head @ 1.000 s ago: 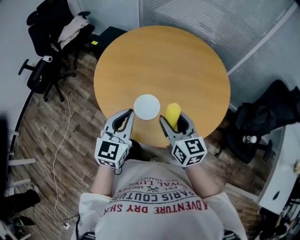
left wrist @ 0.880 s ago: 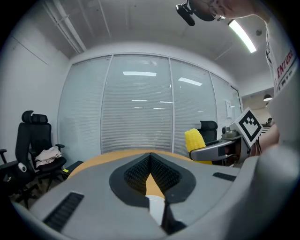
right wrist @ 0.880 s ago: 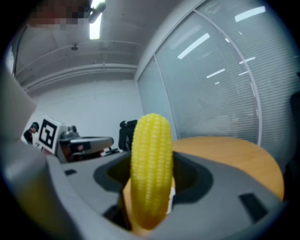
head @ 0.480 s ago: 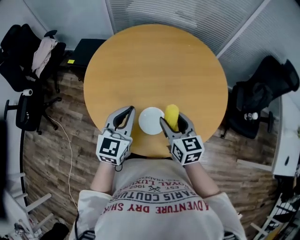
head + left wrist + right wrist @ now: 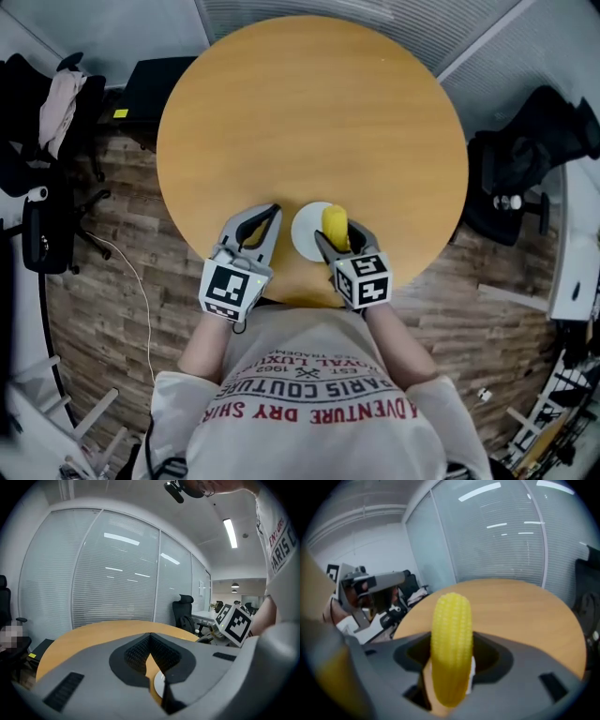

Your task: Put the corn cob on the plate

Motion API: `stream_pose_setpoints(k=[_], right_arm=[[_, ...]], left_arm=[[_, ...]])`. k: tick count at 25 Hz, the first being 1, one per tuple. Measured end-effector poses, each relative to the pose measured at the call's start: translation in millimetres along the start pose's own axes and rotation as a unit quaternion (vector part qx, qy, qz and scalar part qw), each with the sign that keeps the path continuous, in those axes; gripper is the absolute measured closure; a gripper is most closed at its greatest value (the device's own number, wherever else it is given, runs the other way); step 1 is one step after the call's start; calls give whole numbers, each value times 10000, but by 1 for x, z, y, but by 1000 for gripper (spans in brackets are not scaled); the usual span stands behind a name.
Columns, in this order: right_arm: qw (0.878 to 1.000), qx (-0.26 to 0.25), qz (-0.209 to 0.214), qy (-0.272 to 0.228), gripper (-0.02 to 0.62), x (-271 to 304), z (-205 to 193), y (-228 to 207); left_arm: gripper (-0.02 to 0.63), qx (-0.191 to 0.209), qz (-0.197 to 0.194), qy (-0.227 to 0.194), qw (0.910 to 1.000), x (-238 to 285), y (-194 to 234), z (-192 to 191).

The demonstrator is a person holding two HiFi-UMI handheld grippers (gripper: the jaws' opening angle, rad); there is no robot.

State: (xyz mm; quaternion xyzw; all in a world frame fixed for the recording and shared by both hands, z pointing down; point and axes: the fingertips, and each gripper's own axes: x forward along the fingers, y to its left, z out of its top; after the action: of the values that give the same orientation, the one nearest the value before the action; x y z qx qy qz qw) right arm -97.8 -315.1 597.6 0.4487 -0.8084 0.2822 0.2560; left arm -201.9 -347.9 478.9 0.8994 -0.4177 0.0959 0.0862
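Observation:
In the head view a yellow corn cob (image 5: 335, 225) is held in my right gripper (image 5: 337, 234), which is shut on it. The cob hangs over the right part of a small white plate (image 5: 306, 231) near the front edge of the round wooden table (image 5: 309, 112). The right gripper view shows the corn cob (image 5: 451, 653) upright between the jaws, with a sliver of the plate (image 5: 472, 670) behind it. My left gripper (image 5: 270, 214) sits just left of the plate, shut on nothing. Its own view shows the left gripper (image 5: 151, 637) with the plate (image 5: 158, 686) low between its jaws.
Black office chairs stand on the wood floor to the left (image 5: 37, 122) and to the right (image 5: 534, 159) of the table. A black box (image 5: 150, 80) lies by the table's far left edge. A thin cable (image 5: 122, 272) runs over the floor.
My right gripper has carried the corn cob left, from beside the plate to over its right part. The left gripper has stayed shut beside the plate.

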Motion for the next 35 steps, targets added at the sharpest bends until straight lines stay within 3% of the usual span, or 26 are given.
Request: stream_pose_setpoints(k=[7,17,29,35], right_arm=[[9966,155,-92,802,324,40,-41,-2],[9914,233,-242,1262,324,71,-64,-7],[9906,75,-512,1263,324,82,-68,-8],[9907,228,-517,1237,322,80,-66,-7]], left_arm=[[574,-153,-64,296,9994,1,16,-31],[574,-341,-26,584,9977,-2,27,-59],[574,-401,19,695,9968,-4,32,-68],[574,-358,55,666,9971,-7,31,-65]])
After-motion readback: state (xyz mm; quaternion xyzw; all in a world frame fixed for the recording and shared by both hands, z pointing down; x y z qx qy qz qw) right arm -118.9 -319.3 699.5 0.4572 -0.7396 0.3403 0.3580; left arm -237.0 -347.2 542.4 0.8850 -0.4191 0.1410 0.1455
